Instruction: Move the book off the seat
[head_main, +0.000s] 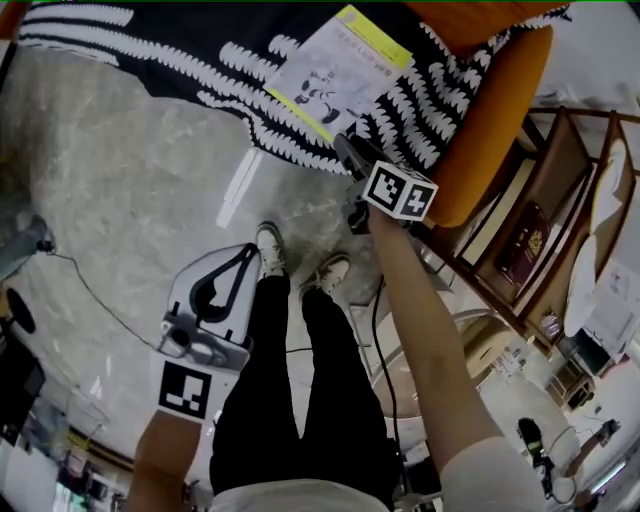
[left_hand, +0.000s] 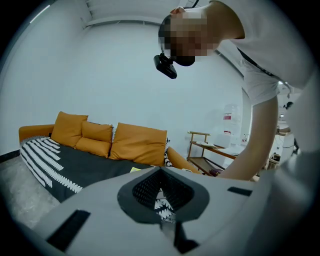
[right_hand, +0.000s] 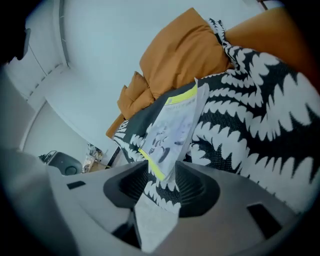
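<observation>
A black throw with white leaf stripes is draped across the far side, orange cushions lined up behind it. Grey marbled floor nearer in, thin cable trailing across it at left. Wooden shelf rack over on the right, dark red item sitting in it.

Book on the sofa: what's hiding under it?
Under the book lies a black blanket with white leaf patterns. The blanket covers the seat of the orange sofa, so the cushion below the book cannot be seen.
</observation>
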